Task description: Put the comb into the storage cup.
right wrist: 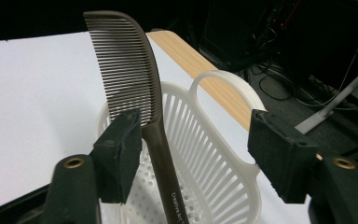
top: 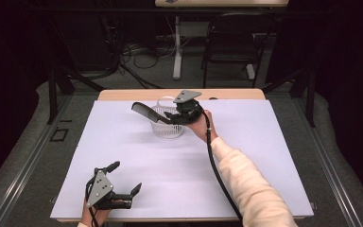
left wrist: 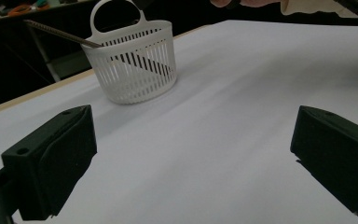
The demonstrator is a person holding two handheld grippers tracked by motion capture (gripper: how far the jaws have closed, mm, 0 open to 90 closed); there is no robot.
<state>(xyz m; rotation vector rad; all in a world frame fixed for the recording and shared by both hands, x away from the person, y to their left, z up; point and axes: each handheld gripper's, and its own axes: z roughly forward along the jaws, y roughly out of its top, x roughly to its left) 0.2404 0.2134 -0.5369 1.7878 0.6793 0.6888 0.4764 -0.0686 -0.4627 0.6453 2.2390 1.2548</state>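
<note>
A dark brown comb [right wrist: 130, 79] stands with its handle down in a white slatted basket [right wrist: 214, 154], its teeth sticking out over the rim. My right gripper [right wrist: 196, 149] is open around the handle; the comb lies against one pad and the other pad stands well clear. In the high view the basket [top: 166, 128] sits at the far middle of the table, the comb [top: 144, 109] leans out to its left, and the right gripper [top: 170, 116] hovers at the rim. My left gripper [top: 126, 177] rests open at the near left corner with nothing between its jaws. It looks at the basket [left wrist: 135, 70] and comb [left wrist: 56, 31].
A white sheet [top: 246, 156] covers the tabletop, with a wooden edge [top: 227, 93] showing at the far side. Beyond the table stand a dark chair [top: 231, 42], a white desk leg [top: 177, 47] and loose cables on the floor.
</note>
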